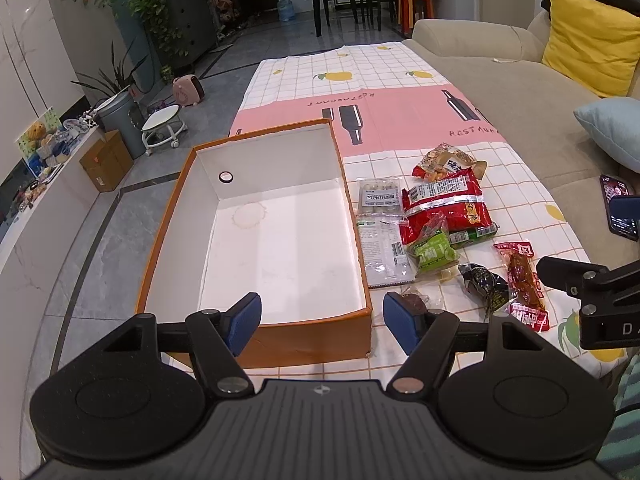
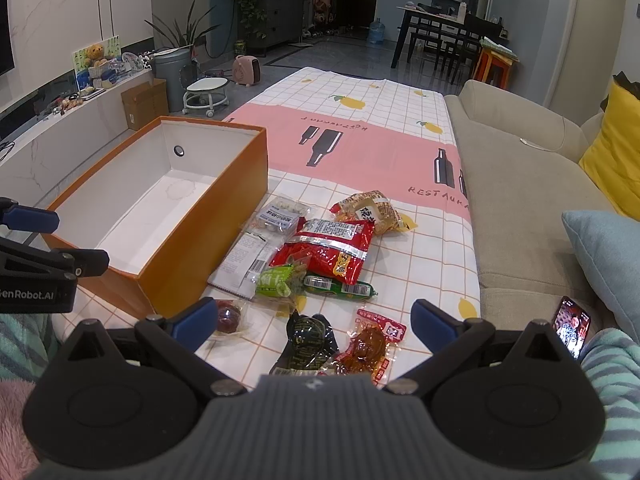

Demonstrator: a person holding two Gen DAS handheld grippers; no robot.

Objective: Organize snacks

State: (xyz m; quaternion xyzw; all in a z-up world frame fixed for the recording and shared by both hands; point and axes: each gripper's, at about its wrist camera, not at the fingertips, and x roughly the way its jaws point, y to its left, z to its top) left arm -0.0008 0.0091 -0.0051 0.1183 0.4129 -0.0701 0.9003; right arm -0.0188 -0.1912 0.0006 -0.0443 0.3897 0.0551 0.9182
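An empty orange box [image 1: 320, 340] with a white inside stands on the tablecloth; it also shows in the right wrist view [image 2: 208, 248]. Snack packs lie to its right: a big red bag [image 1: 448, 204] [image 2: 332, 252], a tan bag [image 2: 372, 212], a green pack [image 1: 434, 252] [image 2: 276, 282], a green sausage [image 2: 340, 289], a clear white-label pack [image 1: 384, 252], a black pack [image 2: 306, 340], a red meat pack [image 1: 522, 276] [image 2: 368, 350] and a small dark red snack [image 2: 228, 316]. My left gripper [image 1: 322, 322] is open over the box's near edge. My right gripper [image 2: 314, 322] is open above the nearest packs.
A beige sofa [image 2: 520, 184] with yellow [image 1: 588, 40] and blue cushions [image 2: 608, 256] runs along the right. A phone [image 2: 572, 330] lies on the sofa's edge. The far half of the checked tablecloth [image 1: 360, 72] lies bare. A low cabinet, a bin and a stool stand on the left.
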